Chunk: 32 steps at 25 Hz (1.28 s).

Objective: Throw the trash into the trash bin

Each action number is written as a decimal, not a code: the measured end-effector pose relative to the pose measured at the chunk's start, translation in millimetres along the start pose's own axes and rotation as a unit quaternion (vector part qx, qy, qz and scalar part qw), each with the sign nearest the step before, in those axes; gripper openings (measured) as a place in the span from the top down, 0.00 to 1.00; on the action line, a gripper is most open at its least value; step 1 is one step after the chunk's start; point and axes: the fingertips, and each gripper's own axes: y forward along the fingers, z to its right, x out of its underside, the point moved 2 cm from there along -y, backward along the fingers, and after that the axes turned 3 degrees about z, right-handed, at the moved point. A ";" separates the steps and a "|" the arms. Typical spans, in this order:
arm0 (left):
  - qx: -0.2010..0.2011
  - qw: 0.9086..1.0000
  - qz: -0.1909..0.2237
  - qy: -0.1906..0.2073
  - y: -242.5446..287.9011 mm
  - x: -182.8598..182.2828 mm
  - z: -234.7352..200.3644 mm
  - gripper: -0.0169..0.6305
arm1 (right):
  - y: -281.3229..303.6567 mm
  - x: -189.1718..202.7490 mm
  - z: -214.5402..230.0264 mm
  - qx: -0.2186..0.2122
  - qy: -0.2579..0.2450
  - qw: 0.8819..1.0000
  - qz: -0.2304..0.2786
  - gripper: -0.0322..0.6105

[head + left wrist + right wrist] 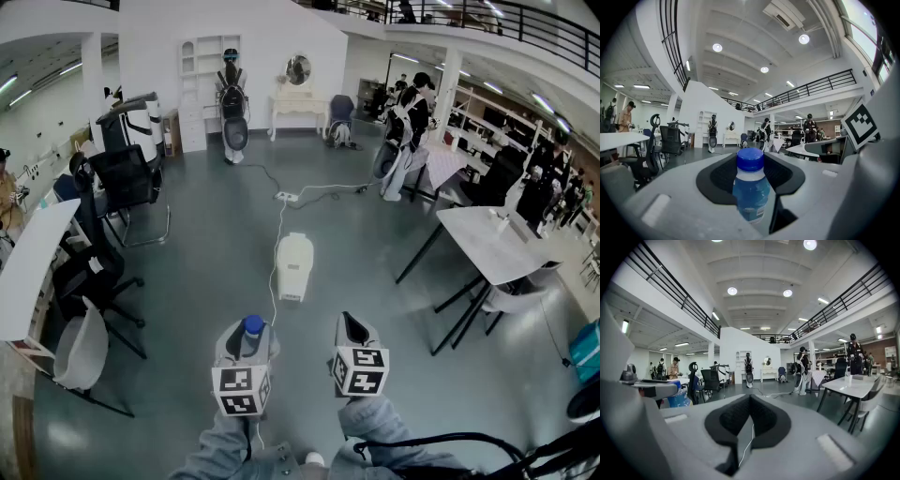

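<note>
A small bottle of blue liquid with a blue cap (751, 190) stands upright between the dark pads of my left gripper (750, 161), which is shut on it. In the head view the bottle's cap (253, 324) pokes out of the left gripper (249, 339) at the lower middle. My right gripper (352, 330) is beside it to the right. Its pad tips meet, and nothing is between the jaws of the right gripper (750, 401). A white bin-like container (295, 265) stands on the grey floor just ahead of both grippers.
A white cable (277, 234) runs past the container to a power strip (287, 197). Black office chairs (127, 183) and a white desk (28, 267) line the left. A white table (492, 246) stands at the right. Standing figures (232, 103) are at the back.
</note>
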 end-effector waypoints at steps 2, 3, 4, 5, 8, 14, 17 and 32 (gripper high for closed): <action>0.000 1.000 0.000 -0.001 -3.2 -1.1 -5.0 0.69 | -0.8 -2.3 -5.6 0.001 -0.002 1.000 0.001 0.95; 0.000 1.000 0.000 -0.001 -4.5 -1.3 -7.9 0.69 | -0.8 -3.0 -8.6 0.002 -0.002 1.000 0.001 0.95; 0.001 1.000 -0.001 -0.001 -5.5 -1.1 -11.1 0.69 | -0.5 -3.1 -11.5 0.003 -0.002 1.000 0.002 0.95; 0.002 1.000 -0.001 -0.001 -6.2 -0.5 -14.4 0.69 | 0.1 -2.9 -14.4 0.004 -0.002 1.000 0.002 0.95; 0.007 1.000 -0.004 -0.003 -8.1 2.4 -25.7 0.69 | 2.1 -1.4 -21.7 0.014 0.011 1.000 0.007 0.95; 0.015 1.000 -0.009 -0.005 -4.2 5.8 -39.7 0.69 | 3.0 -1.6 -25.0 0.035 0.027 0.999 0.017 0.95; 0.018 1.000 -0.015 -0.013 -0.9 13.7 -44.9 0.69 | 1.6 7.3 -24.3 0.045 0.027 0.999 0.007 0.95; 0.044 0.999 -0.029 -0.009 94.5 27.9 -45.0 0.69 | 78.8 21.1 24.6 0.071 0.053 0.996 -0.009 0.95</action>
